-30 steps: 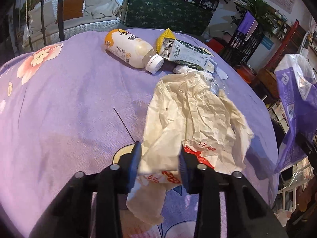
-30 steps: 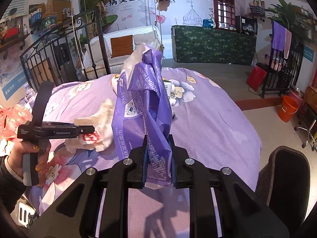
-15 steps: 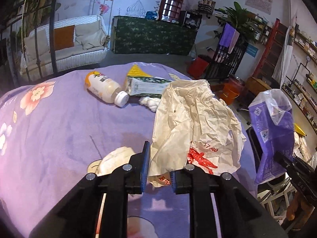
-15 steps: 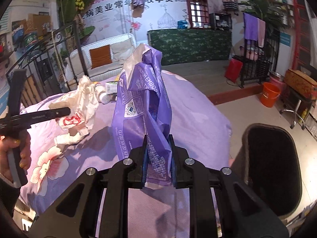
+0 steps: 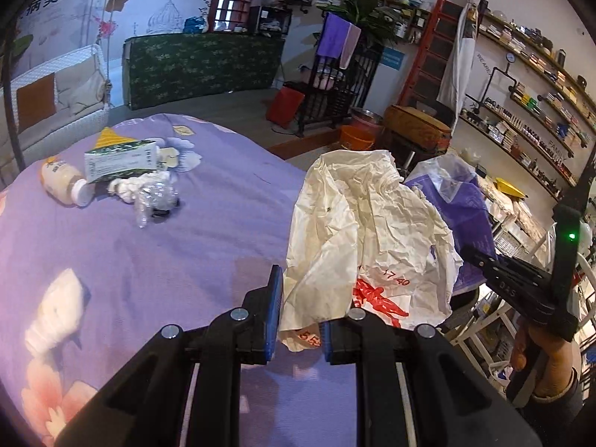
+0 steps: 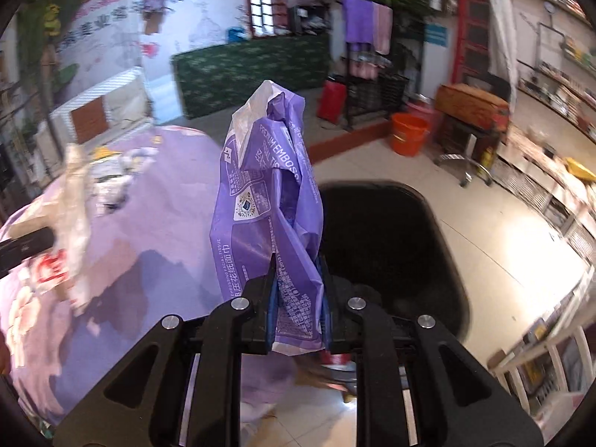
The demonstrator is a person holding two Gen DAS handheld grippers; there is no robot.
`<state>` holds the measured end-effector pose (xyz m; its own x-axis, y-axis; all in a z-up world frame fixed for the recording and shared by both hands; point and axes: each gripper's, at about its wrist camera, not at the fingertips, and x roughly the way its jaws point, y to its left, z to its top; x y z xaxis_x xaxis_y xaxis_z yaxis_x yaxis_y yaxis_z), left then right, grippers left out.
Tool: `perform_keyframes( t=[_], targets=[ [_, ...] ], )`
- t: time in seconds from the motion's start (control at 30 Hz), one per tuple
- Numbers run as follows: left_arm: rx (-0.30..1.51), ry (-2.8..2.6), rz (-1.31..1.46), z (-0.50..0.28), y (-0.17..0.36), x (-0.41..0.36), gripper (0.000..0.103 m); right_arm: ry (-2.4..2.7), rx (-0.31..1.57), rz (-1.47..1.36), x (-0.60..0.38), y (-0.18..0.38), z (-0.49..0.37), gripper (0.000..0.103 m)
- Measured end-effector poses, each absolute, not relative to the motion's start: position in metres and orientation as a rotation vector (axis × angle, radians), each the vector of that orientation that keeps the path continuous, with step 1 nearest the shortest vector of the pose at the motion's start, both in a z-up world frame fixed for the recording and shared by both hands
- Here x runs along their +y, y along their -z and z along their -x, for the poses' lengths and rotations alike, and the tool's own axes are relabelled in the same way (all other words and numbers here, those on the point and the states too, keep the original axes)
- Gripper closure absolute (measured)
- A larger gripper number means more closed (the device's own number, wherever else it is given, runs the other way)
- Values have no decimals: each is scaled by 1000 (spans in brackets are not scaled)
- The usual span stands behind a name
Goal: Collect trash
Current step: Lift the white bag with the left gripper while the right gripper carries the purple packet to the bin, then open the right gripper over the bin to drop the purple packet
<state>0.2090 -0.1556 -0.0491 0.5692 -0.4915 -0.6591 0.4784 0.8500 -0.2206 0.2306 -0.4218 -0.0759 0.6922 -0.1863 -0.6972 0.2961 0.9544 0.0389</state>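
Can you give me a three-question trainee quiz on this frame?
1. True or false: the left hand-held gripper is shut on the white bag.
2. What does the right hand-held gripper hold? A) bottle B) purple wrapper C) carton
3. Fill in: past the wrapper, on the floor, stands an open black ____.

Key: 1 true; 2 B; 3 bin. The bottle and carton lie on the bedspread.
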Motion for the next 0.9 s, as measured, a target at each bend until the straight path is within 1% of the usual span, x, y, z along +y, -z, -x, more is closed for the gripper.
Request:
perform_keyframes(
  t=[0.23, 0.47, 0.5, 0.53, 0.57, 0.63, 0.7, 0.73, 0.9],
  targets=[
    [776, 649, -43, -191, 51, -198, 85, 378, 882, -187, -472, 114, -253, 84],
    [780, 689, -101, -182, 56, -220, 85, 428, 1002, -192, -500, 151, -277, 84],
    [782, 693, -110, -182, 58, -223, 85, 431, 1012, -193, -502, 155, -279, 80],
    [786, 700, -119, -182, 60, -226, 85, 431, 1021, -198, -504, 158, -281, 74],
    [789, 703, -127, -180, 62, -229, 85, 429, 1025, -202, -505, 160, -281, 71],
    [794, 706, -141, -180, 66, -234, 85, 434, 1031, -197, -503, 164, -280, 58],
    [805, 714, -144, -180, 68, -237, 85, 439, 1022, -189, -499, 167, -279, 49],
    [810, 717, -145, -181, 70, -238, 85, 438, 1020, -187, -499, 167, -278, 46],
    [823, 722, -177, -179, 76, -250, 85, 449, 988, -191, -499, 161, -269, 43]
  ],
)
